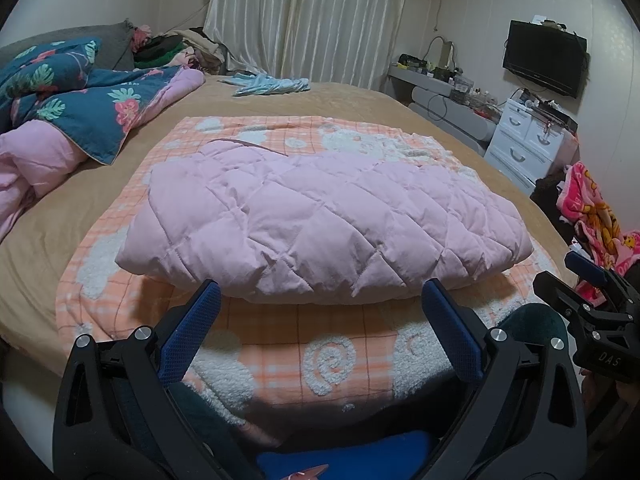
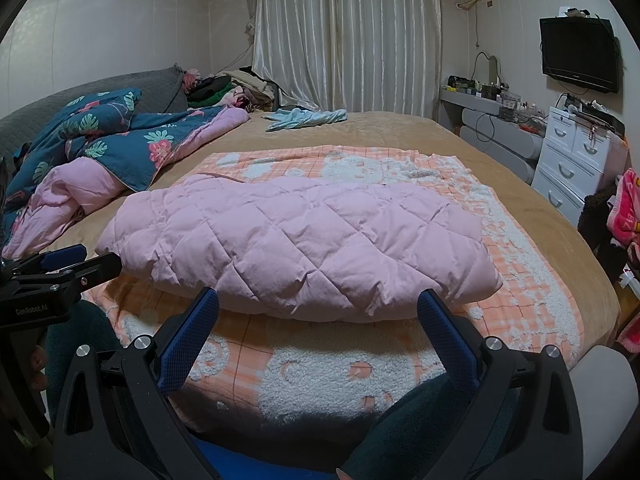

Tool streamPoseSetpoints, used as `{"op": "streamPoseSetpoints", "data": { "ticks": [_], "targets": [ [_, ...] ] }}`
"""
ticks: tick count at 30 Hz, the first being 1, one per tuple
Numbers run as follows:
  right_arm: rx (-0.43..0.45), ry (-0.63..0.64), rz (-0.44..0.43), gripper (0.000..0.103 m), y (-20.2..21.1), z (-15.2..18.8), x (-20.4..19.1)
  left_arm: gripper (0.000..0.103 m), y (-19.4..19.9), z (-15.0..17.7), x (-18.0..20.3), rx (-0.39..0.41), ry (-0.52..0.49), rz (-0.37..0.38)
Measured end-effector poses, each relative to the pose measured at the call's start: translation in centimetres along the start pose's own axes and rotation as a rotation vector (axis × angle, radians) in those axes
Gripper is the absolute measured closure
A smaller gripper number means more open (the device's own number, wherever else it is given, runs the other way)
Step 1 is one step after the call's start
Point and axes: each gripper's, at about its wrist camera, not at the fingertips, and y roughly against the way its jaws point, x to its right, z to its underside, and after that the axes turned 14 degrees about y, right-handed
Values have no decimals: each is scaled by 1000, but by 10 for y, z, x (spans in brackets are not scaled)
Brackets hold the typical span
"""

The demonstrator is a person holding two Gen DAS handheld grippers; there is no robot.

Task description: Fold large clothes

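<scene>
A pink quilted padded garment (image 1: 320,216) (image 2: 304,244) lies folded into a thick bundle on an orange-and-white checked towel blanket (image 1: 304,352) (image 2: 320,364) spread over the bed. My left gripper (image 1: 320,292) is open just short of the bundle's near edge, with nothing between its blue pads. My right gripper (image 2: 318,300) is also open, close to the same near edge and holding nothing. Each gripper shows at the edge of the other's view: the right gripper (image 1: 592,284) at the far right, the left gripper (image 2: 76,260) at the far left.
A tan bed cover (image 2: 500,160) lies under the blanket. A blue floral duvet with pink lining (image 1: 80,112) is heaped at the left. A light blue cloth (image 1: 272,84) lies at the far side. White drawers (image 2: 572,160), a television (image 2: 578,54) and pink cloths (image 1: 592,208) stand to the right.
</scene>
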Motion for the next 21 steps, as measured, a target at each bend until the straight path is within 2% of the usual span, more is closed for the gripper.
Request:
{"op": "streamPoseSetpoints", "data": {
  "ticks": [21],
  "targets": [
    [1, 1, -2, 4, 1, -1, -1, 9, 0, 0, 1, 2, -2, -2]
  ]
}}
